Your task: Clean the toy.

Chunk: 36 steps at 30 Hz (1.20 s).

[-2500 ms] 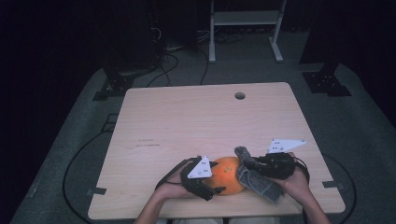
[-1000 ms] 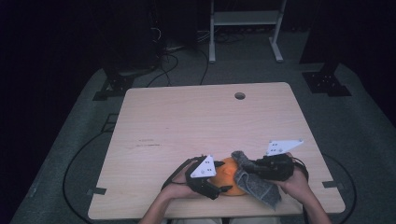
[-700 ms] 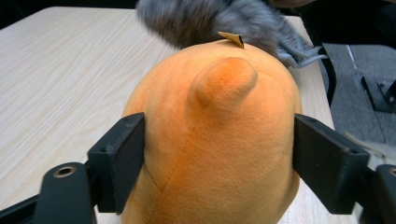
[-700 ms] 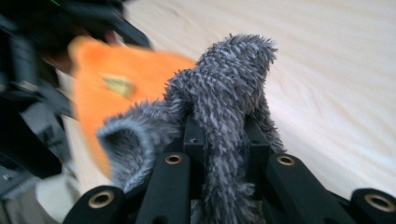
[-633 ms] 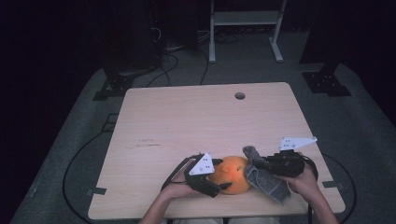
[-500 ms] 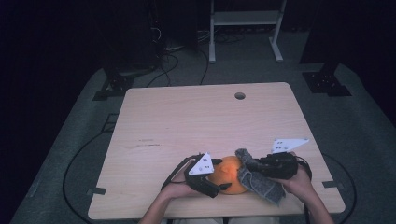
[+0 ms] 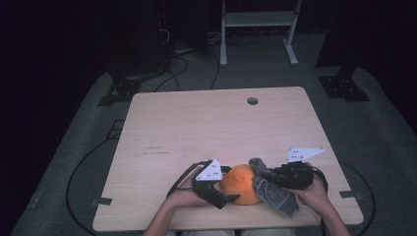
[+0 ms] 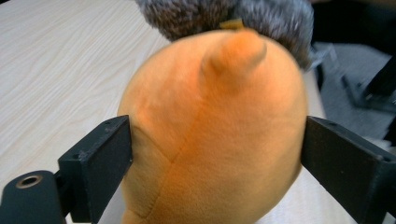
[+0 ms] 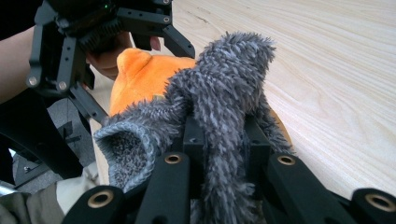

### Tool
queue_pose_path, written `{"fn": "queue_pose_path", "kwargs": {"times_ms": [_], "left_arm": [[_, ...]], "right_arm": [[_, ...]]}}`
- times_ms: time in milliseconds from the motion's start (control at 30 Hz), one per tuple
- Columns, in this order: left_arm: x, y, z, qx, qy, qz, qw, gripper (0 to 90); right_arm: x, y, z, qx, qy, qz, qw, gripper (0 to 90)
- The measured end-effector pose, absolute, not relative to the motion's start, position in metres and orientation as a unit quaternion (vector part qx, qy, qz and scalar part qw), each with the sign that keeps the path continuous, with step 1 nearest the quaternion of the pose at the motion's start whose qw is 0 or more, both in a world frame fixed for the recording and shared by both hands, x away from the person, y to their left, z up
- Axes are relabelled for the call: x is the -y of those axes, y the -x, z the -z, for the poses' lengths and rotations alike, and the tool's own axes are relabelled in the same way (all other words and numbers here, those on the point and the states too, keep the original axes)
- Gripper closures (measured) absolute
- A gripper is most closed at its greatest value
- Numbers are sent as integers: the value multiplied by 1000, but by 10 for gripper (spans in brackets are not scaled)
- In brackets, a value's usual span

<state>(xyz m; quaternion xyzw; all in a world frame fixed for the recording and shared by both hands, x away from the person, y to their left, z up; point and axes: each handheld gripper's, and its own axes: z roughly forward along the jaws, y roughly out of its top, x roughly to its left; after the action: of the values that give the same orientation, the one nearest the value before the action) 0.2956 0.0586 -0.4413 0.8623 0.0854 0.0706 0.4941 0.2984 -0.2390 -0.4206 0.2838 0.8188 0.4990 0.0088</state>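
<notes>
Since half a second ago little has shifted: the right gripper sits just a touch nearer the orange plush toy, having come back in from the wider stance it had a moment before that, and the left gripper has kept its place. That suggests the wiping or rubbing pass over the toy is still under way rather than finished. The toy rests on the table at its near edge, well away from the round hole at the far side. In the left gripper view the toy fills the gap between the two black jaws, both pressed against its sides, so the left gripper is clamped on it and steadies it. In the right gripper view the jaws are closed on a fold of the grey fuzzy cloth, which drapes over the toy's right side and touches it, with the left gripper just beyond the toy.
</notes>
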Motion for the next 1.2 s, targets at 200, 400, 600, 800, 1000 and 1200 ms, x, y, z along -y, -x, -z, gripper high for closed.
{"fn": "queue_pose_path", "kwargs": {"times_ms": [200,400,600,800,1000,1200], "left_arm": [[-57,-297,444,-93,-865,-78,488,109],[-57,-296,443,-98,-859,-82,495,238],[-60,-295,427,-130,-837,-87,524,344],[-64,-289,407,-136,-830,-114,528,364],[-57,-287,410,-135,-850,-128,493,362],[-62,-296,418,-148,-840,-88,514,196]], "right_arm": [[242,-301,424,-815,-293,-499,8,757],[256,-306,433,-816,-325,-478,13,757],[261,-302,414,-805,-325,-494,37,758],[245,-283,378,-796,-272,-538,49,758],[215,-280,379,-807,-266,-524,58,757],[221,-293,409,-797,-299,-523,27,759]]}}
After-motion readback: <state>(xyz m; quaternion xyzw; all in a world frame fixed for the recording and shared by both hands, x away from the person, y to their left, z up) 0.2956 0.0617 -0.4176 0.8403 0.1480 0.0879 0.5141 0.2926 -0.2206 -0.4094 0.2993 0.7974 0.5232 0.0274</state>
